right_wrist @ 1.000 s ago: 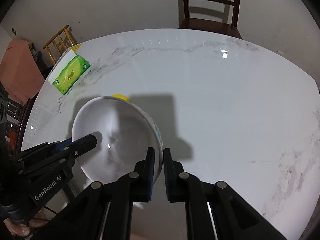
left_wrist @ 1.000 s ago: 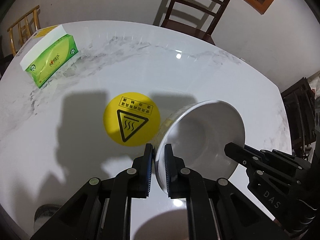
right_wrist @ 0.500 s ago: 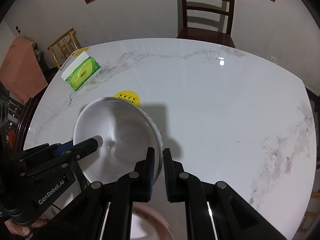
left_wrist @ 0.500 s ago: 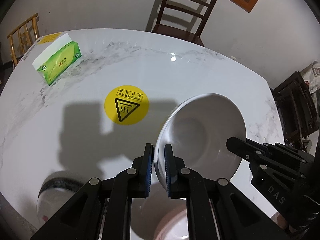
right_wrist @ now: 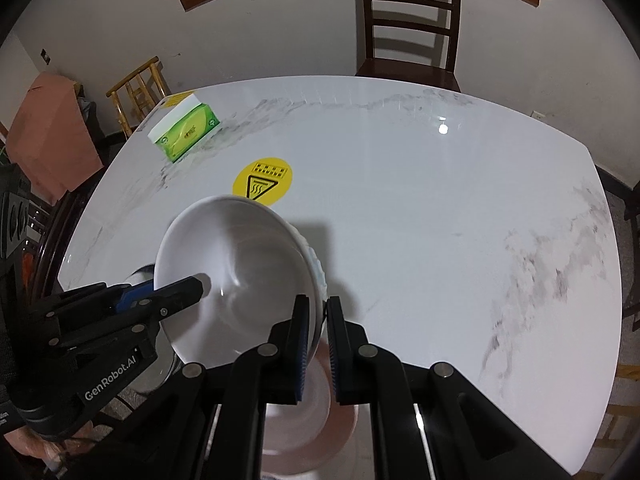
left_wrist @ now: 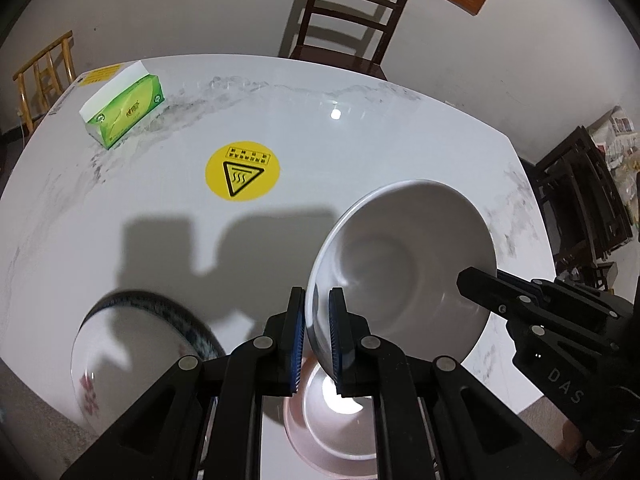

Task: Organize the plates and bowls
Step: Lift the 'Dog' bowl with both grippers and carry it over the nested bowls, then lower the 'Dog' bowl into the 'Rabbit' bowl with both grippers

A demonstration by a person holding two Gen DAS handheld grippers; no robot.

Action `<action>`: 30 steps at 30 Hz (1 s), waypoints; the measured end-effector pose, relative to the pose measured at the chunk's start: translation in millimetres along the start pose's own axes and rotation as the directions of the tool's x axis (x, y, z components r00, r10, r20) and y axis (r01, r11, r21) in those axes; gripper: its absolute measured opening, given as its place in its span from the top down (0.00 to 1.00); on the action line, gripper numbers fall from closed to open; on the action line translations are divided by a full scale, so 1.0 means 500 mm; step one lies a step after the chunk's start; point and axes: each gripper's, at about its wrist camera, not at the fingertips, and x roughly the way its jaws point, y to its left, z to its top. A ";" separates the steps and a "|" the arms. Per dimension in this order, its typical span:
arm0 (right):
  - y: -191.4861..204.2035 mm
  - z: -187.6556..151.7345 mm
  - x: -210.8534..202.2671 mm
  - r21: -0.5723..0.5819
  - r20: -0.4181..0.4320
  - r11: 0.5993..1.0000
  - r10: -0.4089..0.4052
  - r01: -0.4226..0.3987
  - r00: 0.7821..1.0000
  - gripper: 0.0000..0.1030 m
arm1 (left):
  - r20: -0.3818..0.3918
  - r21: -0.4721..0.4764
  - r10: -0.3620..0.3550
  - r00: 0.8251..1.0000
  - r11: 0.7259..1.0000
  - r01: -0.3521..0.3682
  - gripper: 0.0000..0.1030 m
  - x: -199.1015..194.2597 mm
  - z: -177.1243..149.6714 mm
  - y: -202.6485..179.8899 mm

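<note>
A plain white bowl [left_wrist: 400, 272] hangs tilted above the marble table [left_wrist: 360, 140], held by both grippers at opposite sides of its rim. My left gripper [left_wrist: 317, 304] is shut on the rim's left side. My right gripper [right_wrist: 318, 308] is shut on the right side of the same white bowl [right_wrist: 240, 264]; its finger also shows in the left wrist view at the bowl's far rim. Below the bowl lies a pink-edged dish [left_wrist: 340, 436], also seen in the right wrist view [right_wrist: 320, 420]. A bowl with a blue rim pattern [left_wrist: 120, 344] sits at the near left.
A green tissue box [left_wrist: 124, 110] stands at the far left of the table, and a round yellow warning sticker [left_wrist: 242, 172] lies in the middle. A dark wooden chair [left_wrist: 344, 20] stands behind the table, with more furniture [left_wrist: 580, 200] to the right.
Both grippers have risen and drawn back toward the near edge with the white bowl between them. The pink-edged dish and the blue-rimmed bowl have come into view below.
</note>
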 end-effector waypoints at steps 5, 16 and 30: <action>0.006 -0.044 -0.014 -0.001 -0.009 1.000 -0.001 0.001 1.000 0.91 | -0.010 0.006 -0.004 1.000 1.000 0.004 0.91 -0.021 -0.046 -0.007; 0.008 -0.134 0.002 0.012 -0.073 1.000 0.005 -0.004 0.997 0.91 | -0.039 0.004 -0.026 0.999 1.000 0.027 0.91 -0.035 -0.131 -0.010; 0.005 -0.161 0.023 0.031 -0.112 0.999 0.011 -0.008 0.994 0.91 | -0.071 0.000 -0.029 0.997 1.000 0.029 0.91 -0.017 -0.162 -0.008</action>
